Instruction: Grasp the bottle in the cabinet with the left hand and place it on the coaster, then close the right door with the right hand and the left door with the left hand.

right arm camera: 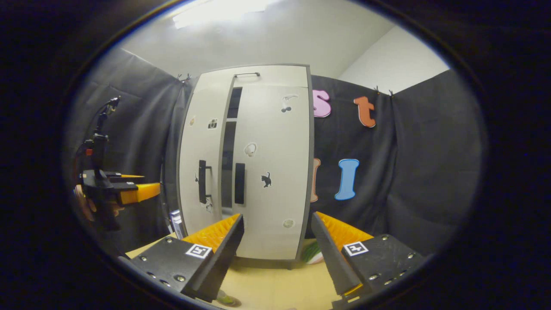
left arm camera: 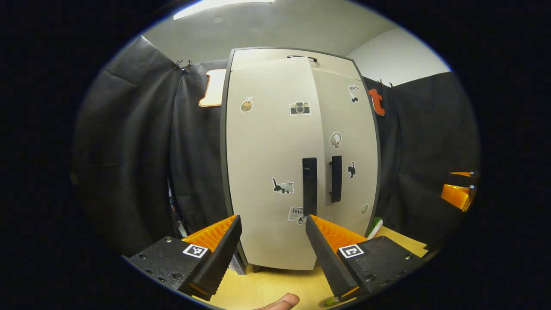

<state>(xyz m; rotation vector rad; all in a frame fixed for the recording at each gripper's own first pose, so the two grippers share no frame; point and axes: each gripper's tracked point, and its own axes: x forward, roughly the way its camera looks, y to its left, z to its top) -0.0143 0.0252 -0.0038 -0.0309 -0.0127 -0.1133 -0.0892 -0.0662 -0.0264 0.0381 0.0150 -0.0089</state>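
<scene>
The pale cabinet stands upright on the wooden table, straight ahead in the left gripper view. Its left door is slightly ajar and overlaps the right door, which lies flat. The right gripper view shows the cabinet with a dark gap between the doors. My left gripper is open in front of the left door, a little short of its handle. My right gripper is open before the right door. A greenish bit peeks from under a finger; I cannot tell what it is.
A green and white object lies at the cabinet's right foot. Black cloth walls close in on both sides. A fingertip shows at the table's near edge. The left gripper, held by a hand, hangs left of the cabinet.
</scene>
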